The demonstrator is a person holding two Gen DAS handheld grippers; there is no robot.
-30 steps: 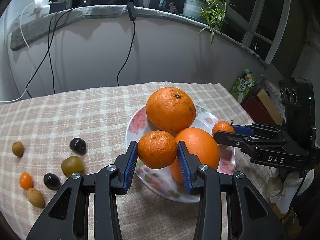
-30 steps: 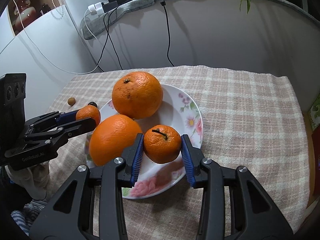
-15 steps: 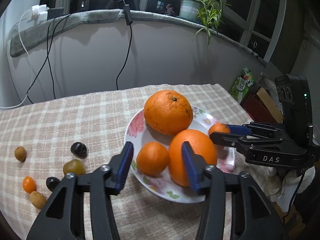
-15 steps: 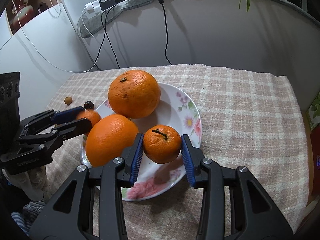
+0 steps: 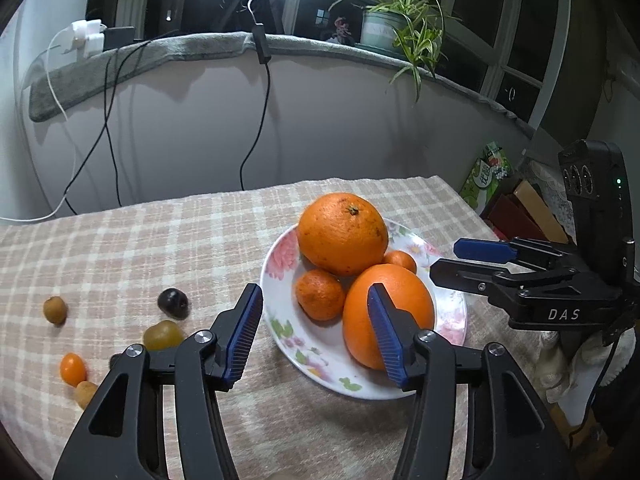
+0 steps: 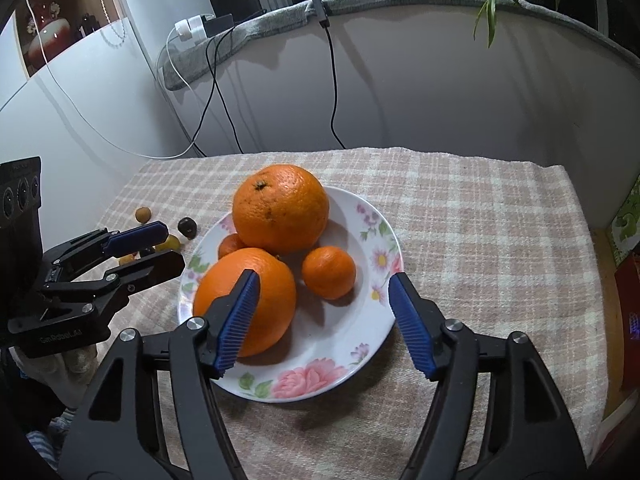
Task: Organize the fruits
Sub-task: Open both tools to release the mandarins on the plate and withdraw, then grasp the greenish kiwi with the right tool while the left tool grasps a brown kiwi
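A flowered white plate (image 5: 360,384) (image 6: 320,392) holds two big oranges, one at the back (image 5: 342,234) (image 6: 280,208) and one at the front (image 5: 408,304) (image 6: 272,292). Two small mandarins lie beside them. My left gripper (image 5: 315,290) is opening; one mandarin (image 5: 320,294) rests on the plate beyond its tips, clear of the pads. My right gripper (image 6: 324,278) is also opening, and the other mandarin (image 6: 329,272) lies free on the plate ahead of it. Several small fruits lie loose on the cloth at the left, among them a dark one (image 5: 173,303) and a kumquat (image 5: 73,368).
A checked tablecloth (image 5: 160,248) covers the table up to a grey wall with hanging cables (image 5: 256,140). A potted plant (image 5: 400,28) stands on the sill above. Boxes and a green carton (image 5: 486,176) sit past the table's right edge.
Both grippers were shut on a mandarin each; both have let go and opened. The two mandarins now rest on the plate.
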